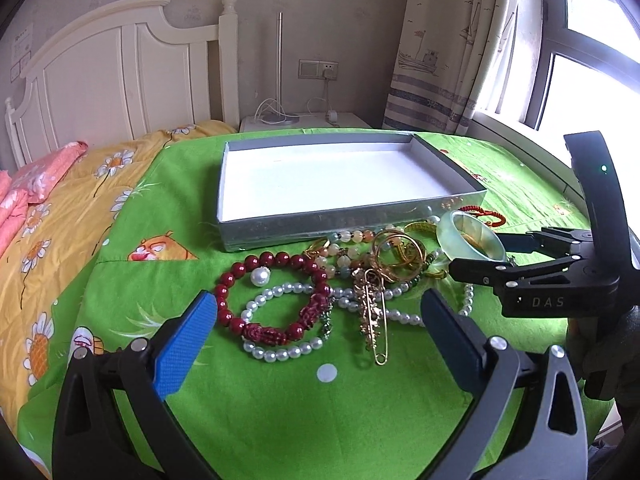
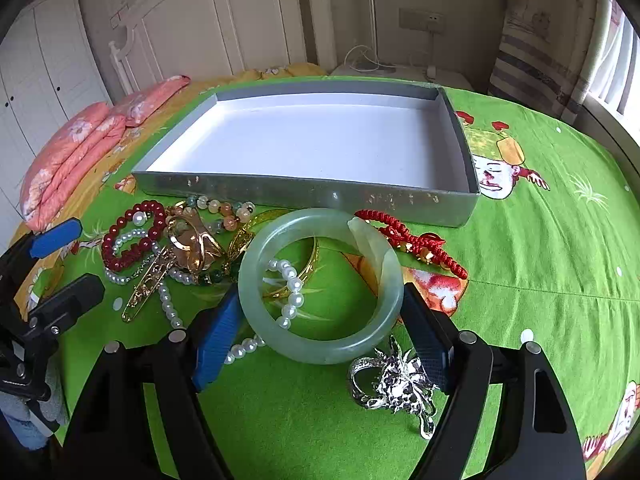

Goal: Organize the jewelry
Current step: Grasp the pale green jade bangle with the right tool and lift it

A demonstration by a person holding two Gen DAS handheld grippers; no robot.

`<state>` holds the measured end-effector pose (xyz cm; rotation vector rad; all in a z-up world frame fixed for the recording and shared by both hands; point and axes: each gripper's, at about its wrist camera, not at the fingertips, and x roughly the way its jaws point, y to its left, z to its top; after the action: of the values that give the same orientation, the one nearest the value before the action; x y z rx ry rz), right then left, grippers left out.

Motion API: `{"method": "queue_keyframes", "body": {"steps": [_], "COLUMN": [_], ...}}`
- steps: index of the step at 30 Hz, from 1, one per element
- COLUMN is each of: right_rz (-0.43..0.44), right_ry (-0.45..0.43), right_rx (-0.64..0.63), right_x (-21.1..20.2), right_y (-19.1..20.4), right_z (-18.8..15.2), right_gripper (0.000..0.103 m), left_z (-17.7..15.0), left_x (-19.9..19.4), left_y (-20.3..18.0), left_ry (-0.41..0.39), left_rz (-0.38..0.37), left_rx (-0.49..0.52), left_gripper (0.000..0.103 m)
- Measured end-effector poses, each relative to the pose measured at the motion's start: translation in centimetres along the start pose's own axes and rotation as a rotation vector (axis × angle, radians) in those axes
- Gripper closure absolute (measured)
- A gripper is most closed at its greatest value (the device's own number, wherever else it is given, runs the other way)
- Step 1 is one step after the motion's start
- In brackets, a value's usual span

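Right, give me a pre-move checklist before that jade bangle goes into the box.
1. Right tongs closed on the jade bangle: ok, a pad on each side.
2. Bangle lifted off the cloth: cannot tell.
3. Pearl strand free of the bangle: not ok, it runs through the ring.
4. Silver brooch clear of the tongs: not ok, it sits by the right pad.
5. Grey box free to receive: ok.
6. Left tongs out of the way: ok, open over the red bead bracelet.

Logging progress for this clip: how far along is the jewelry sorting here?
Barely begun: the gray box holds nothing. In hand: the right gripper is shut on the jade bangle. The left gripper is open above the red bead bracelet. Left: pearl strand, gold pin, red cord bracelet, silver brooch.
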<state>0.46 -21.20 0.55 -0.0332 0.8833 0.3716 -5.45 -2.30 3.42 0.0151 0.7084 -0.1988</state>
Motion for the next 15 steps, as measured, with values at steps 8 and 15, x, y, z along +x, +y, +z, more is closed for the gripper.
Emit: {"method": "queue_keyframes", "body": {"steps": [8, 15], "right_rz": [0.036, 0.017], "right_ry": [-0.088, -0.077], "right_rx": [0.052, 0.052], "right_x": [-3.1, -4.6], "right_y": [-2.2, -3.6], "right_z": [-1.5, -3.3], "right_gripper": [0.027, 0.028], "left_z": [1.3, 1.7], "left_x": [0.7, 2.9], "left_y": [-1.6, -4.5], "left_ry": [0.002, 0.053], "left_rz": [-0.016, -0.009], "left_rx": [0.017, 0.086], "left_gripper": [0.004, 0.010]}}
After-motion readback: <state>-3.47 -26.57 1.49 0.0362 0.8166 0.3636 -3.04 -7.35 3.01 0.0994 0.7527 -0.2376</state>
